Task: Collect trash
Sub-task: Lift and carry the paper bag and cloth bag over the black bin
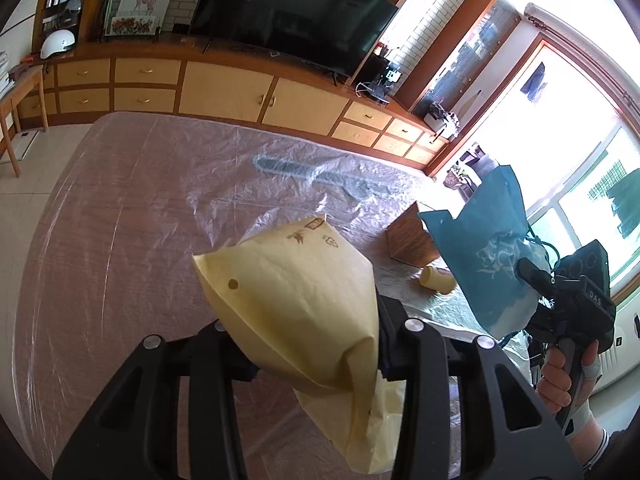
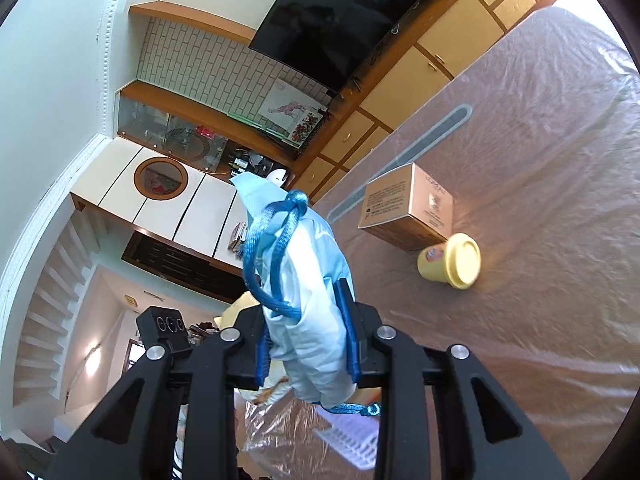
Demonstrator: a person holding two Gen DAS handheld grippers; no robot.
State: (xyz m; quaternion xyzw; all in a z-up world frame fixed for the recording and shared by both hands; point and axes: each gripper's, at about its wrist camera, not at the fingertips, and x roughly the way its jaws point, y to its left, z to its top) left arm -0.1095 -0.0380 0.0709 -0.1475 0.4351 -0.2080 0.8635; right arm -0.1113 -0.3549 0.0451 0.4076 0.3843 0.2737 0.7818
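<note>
My left gripper (image 1: 316,360) is shut on a crumpled yellow paper bag (image 1: 296,300) and holds it above the plastic-covered table (image 1: 120,240). My right gripper (image 2: 308,344) is shut on a light blue bag (image 2: 308,280) with a blue cord handle (image 2: 276,240), also held in the air. The right gripper (image 1: 568,292) and its blue bag (image 1: 484,248) show at the right of the left wrist view. A brown cardboard box (image 2: 412,204) and a small yellow cup (image 2: 452,260) on its side lie on the table; they also show in the left wrist view, box (image 1: 412,240) and cup (image 1: 436,280).
A long cabinet (image 1: 224,84) with a black TV (image 1: 296,12) runs along the far wall. A wooden side table (image 1: 16,100) stands at the left. A bright window (image 1: 580,160) is at the right. A white slatted object (image 2: 352,440) lies under the plastic near my right gripper.
</note>
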